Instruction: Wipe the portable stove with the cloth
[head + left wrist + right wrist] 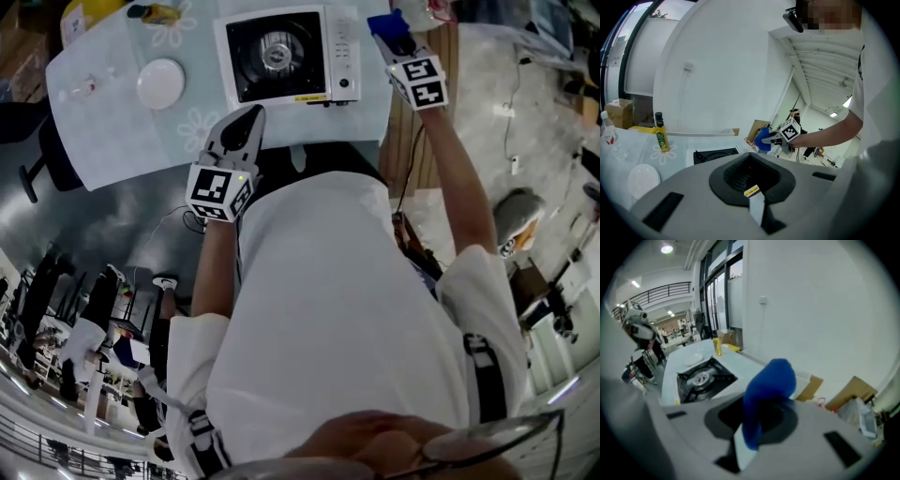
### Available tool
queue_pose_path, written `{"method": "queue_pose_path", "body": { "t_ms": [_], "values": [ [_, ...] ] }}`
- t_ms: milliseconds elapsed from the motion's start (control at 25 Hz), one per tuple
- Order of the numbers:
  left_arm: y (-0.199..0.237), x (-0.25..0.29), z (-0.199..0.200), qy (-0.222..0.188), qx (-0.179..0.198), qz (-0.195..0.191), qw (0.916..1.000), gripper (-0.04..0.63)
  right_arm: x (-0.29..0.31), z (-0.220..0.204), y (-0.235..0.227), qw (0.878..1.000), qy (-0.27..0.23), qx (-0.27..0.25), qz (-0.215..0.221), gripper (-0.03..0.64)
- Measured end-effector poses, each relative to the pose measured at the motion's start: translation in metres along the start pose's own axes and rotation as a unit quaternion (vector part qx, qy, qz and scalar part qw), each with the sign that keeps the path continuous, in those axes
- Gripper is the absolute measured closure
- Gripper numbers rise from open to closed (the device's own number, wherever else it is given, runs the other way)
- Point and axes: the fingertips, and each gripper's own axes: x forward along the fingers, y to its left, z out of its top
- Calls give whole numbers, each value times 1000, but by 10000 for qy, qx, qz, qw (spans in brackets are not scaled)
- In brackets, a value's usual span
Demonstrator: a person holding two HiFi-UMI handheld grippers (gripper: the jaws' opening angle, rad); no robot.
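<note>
Right gripper (757,425), cloth (769,383) lengthwise, tip forward

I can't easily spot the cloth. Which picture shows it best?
The right gripper view: the cloth fills its centre, clamped in the right gripper. The head view shows only a blue corner; the left gripper view shows it small and far off.

Portable stove (281,56): white, black burner top, on table (112,131). Cloth (768,390): blue, bunched, in right tongs (750,444).
</note>
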Motion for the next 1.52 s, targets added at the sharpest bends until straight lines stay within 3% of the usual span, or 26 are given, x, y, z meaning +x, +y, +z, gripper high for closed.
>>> {"method": "queue_pose_path", "body": {
  "t_ms": [400, 720, 1000, 1520],
  "values": [
    [-10, 3, -16, 177, -247, 412, 9987, 565, 70, -24, -26, 9977, 396, -384, 398, 541],
    [-9, -5, -29, 403, -288, 667, 9965, 565, 115, -41, -29, 9899, 708, -973, 749, 541],
    [-17, -9, -40, 532, -262, 692, 9958, 565, 120, -52, -12, 9729, 786, -1909, 1038, 541],
    [-30, -20, -39, 586, -97, 645, 9961, 565, 98, -77, 21, 9662, 786, -2188, 1117, 541]
  ]
}}
